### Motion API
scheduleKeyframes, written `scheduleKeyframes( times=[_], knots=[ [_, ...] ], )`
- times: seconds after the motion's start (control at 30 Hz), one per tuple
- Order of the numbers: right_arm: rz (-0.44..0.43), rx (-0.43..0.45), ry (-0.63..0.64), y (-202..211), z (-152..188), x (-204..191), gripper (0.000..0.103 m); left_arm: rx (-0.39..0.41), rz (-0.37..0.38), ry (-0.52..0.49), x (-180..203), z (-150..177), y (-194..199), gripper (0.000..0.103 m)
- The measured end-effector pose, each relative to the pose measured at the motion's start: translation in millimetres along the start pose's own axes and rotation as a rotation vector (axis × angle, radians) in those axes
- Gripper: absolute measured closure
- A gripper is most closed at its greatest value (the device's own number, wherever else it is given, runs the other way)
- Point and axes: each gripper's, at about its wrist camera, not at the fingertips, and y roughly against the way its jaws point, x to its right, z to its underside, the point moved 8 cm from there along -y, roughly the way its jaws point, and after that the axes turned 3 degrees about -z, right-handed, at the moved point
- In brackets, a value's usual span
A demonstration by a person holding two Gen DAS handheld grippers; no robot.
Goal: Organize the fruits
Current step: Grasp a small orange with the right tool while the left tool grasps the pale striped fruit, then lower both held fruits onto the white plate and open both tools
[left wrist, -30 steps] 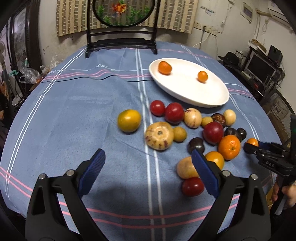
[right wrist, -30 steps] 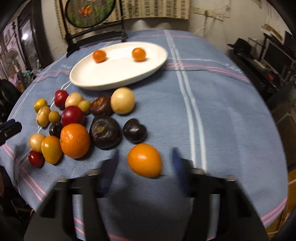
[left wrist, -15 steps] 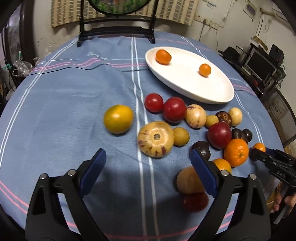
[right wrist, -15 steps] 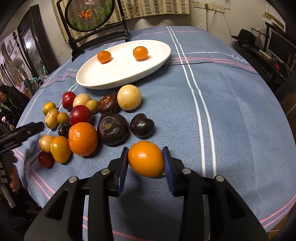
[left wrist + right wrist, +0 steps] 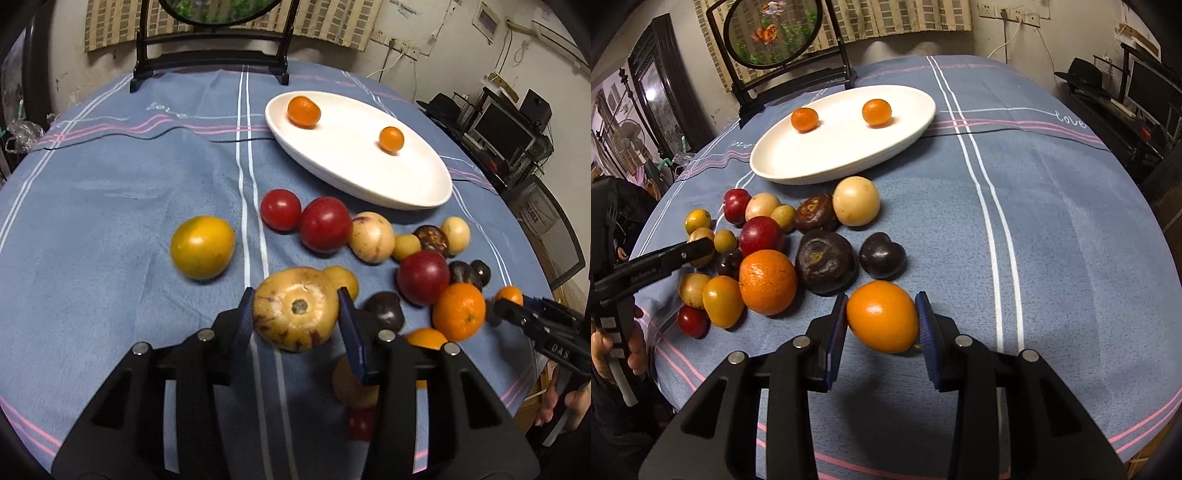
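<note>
Fruits mostly loose mid-frame; two on white plate [image 5: 424,192], upper right. Left gripper [image 5: 297,314] pinches speckled yellow fruit [image 5: 295,308] low centre; right gripper [image 5: 882,319] pinches orange fruit [image 5: 882,315]. Risk: round skins slip, or bump neighbours rolling off tablecloth [image 5: 110,184].

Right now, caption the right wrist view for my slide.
Right tongs grip an orange near the fruit pile; plate holds two.

This was a lived-in home room: a round table under a blue striped tablecloth [image 5: 1052,206], a decorative round screen on a dark stand [image 5: 774,31], woven curtains [image 5: 325,18] behind, and a cluttered desk with a monitor [image 5: 504,129] (cables trailed from wall sockets).
</note>
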Motion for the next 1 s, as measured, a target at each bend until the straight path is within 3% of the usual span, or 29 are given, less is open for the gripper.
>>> scheduleKeyframes(
  times=[0.3,0.6,0.8,0.9,1.0],
  knots=[
    [-0.022,0.032,0.050,10.9,-7.0,-22.8,0.066,0.089,0.009,-0.028,12.2,-8.0,45.3,0.059],
    [-0.033,0.052,0.069,12.2,-25.1,-31.8,0.066,0.100,0.025,-0.060,21.0,-26.0,48.6,0.059],
    [-0.015,0.105,0.150,10.1,-81.0,-44.0,0.066,0.090,0.019,-0.132,39.3,-83.3,31.0,0.058],
    [0.009,0.127,0.187,-4.9,-124.2,-43.3,0.066,0.061,0.018,-0.137,47.8,-127.7,1.6,0.058],
    [0.015,0.093,0.203,-33.9,-155.7,-37.7,0.066,0.036,0.008,-0.127,55.0,-165.7,-30.8,0.058]
  ],
)
